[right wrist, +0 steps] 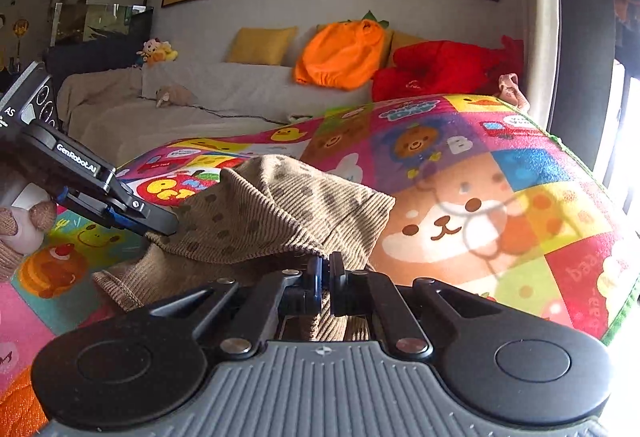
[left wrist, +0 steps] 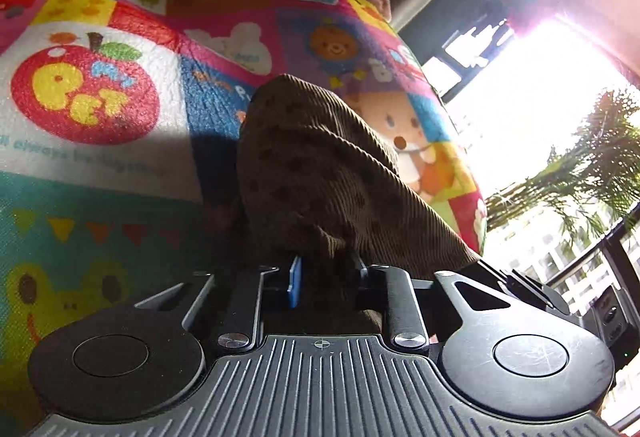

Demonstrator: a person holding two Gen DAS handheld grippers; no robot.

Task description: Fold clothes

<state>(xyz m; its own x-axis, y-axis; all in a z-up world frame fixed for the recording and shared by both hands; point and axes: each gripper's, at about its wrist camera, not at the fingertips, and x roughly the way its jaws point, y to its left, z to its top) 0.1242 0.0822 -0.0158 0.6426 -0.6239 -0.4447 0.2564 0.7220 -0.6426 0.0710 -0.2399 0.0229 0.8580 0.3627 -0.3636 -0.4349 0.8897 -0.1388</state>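
Note:
A brown corduroy garment with dark dots (right wrist: 280, 213) lies bunched on a colourful cartoon play mat (right wrist: 500, 197). My right gripper (right wrist: 326, 273) is shut on its near edge, and cloth hangs down between the fingers. In the right wrist view the left gripper (right wrist: 160, 227) comes in from the left and pinches the garment's left edge. In the left wrist view the same garment (left wrist: 320, 173) rises straight ahead, and my left gripper (left wrist: 326, 277) is shut on its cloth, lifting it off the mat (left wrist: 100, 109).
A grey sofa (right wrist: 200, 97) stands behind the mat with a yellow cushion (right wrist: 260, 45), an orange plush (right wrist: 340, 53) and a red plush (right wrist: 444, 69). A fish tank (right wrist: 100, 21) is at the back left. A gloved hand (right wrist: 20, 229) holds the left gripper. A bright window (left wrist: 540, 97) lies right.

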